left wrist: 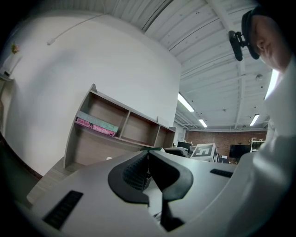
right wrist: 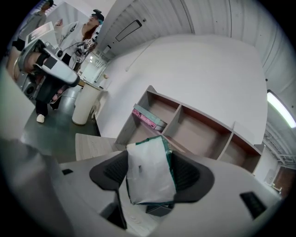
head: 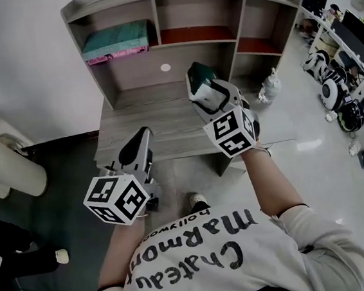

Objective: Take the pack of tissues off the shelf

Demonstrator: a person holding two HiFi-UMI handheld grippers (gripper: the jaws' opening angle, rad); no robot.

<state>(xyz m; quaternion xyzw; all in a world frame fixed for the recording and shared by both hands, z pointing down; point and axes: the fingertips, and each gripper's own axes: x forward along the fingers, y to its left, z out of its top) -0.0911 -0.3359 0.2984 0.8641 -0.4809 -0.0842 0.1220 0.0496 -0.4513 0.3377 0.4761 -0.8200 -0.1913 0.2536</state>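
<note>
Head view, steeply down: shelf (head: 155, 12) against white wall, desk top (head: 160, 121) at its foot. Out in front of shelf's middle bay, right gripper (head: 200, 83), jaws clamped on pack of tissues (head: 195, 74), dark green and white. Pack off shelf entirely, touching none of its boards, held over desk top just before shelf's lower back panel. Right gripper view: pack of tissues (right wrist: 148, 169) pinched between both black pads (right wrist: 112, 173), white face toward camera, green edge on right side, slightly tilted; right gripper (right wrist: 150, 180) aimed toward shelf (right wrist: 194, 134). Nearer than shelf, at desk top's front edge, below shelf's left bay in frame: left gripper (head: 143, 134). Left gripper view: left gripper (left wrist: 148, 157) clenched, pad tips meeting, nothing between them, pointing toward shelf (left wrist: 138, 129). Lying flat in shelf's upper left bay: teal and pink package (head: 116, 40), also visible from both gripper views. Red lining (head: 196, 34) on floors of shelf's upper middle and right bays. White round cap (head: 165, 67) on shelf's back panel, under middle bay. White bin (head: 6, 160) on dark floor left of shelf. White bag (head: 269, 87) on pale floor right of shelf, near its side. Monitors (head: 350, 27) on benches well right of shelf.
</note>
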